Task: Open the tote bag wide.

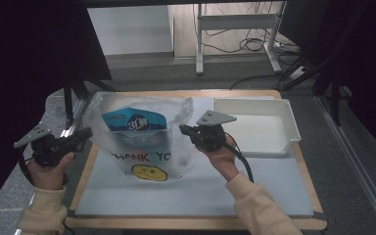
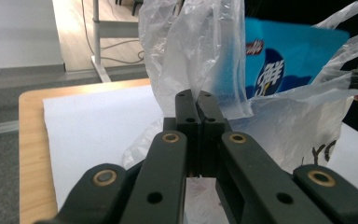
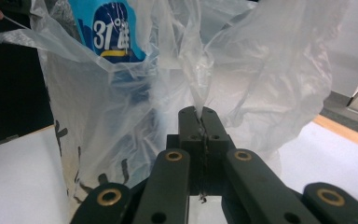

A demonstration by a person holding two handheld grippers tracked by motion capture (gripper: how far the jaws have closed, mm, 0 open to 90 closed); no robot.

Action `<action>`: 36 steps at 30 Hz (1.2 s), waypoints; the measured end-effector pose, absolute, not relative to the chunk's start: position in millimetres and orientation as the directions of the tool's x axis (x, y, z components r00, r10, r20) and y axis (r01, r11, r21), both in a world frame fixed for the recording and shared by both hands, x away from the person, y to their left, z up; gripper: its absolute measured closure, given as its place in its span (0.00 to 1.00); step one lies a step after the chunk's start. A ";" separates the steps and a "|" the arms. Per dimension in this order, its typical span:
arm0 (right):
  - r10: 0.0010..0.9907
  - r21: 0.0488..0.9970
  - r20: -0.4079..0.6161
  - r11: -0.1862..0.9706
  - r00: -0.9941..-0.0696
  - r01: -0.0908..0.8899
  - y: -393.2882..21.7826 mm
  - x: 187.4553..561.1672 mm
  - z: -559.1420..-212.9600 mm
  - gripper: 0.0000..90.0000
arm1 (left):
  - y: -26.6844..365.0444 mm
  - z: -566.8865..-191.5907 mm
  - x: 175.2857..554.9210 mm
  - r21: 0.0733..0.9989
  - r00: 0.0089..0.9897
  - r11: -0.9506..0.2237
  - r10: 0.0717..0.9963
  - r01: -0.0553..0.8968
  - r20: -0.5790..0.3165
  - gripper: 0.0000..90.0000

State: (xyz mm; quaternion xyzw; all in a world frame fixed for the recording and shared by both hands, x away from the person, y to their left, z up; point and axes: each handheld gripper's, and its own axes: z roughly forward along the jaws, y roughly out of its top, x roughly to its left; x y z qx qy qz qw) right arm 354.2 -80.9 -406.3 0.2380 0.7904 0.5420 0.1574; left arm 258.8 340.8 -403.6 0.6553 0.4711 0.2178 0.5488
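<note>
A wooden table (image 1: 293, 161) filled the middle of the high view, and a pale grey mat (image 1: 254, 188) covered most of its top. At the far right of the mat sat a shallow white tray (image 1: 254, 125), well apart from both grippers' jaws.

Left of the tray, a clear plastic bag (image 1: 142, 142) stood on the mat, printed with dark lettering and a yellow smiley face on its near side. Its two handles were drawn outward, one to the left and one to the right, so the mouth gaped upward. Inside it a blue snack packet (image 1: 134, 121) stood upright, its top showing above the printed panel; the same packet appeared through the film in the left gripper view (image 2: 284, 60) and in the right gripper view (image 3: 112, 32).

The left gripper (image 1: 84, 133), held in the person's left hand (image 1: 49, 169) at the table's left edge, had its jaws closed on the bag's left handle; in its own view the film rose pinched between the two black pads (image 2: 196, 105).

The right gripper (image 1: 183, 129), in the right hand (image 1: 220, 156) just beside the bag's right side, was likewise clamped on the other handle, with a twisted strip of plastic caught between its tips (image 3: 198, 116).
</note>
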 end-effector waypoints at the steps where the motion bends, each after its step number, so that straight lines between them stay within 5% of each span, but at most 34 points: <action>1: 0.548 0.931 0.014 0.299 -0.836 0.211 -81.1 354.7 -408.0 0.99 | 340.7 -405.3 259.3 0.923 0.460 0.045 0.857 0.383 -0.233 1.00; 36: 0.525 0.912 0.064 0.315 -0.849 0.263 -70.7 350.5 -454.2 0.99 | 346.0 -452.0 258.9 0.860 0.410 0.052 0.863 0.507 -0.294 1.00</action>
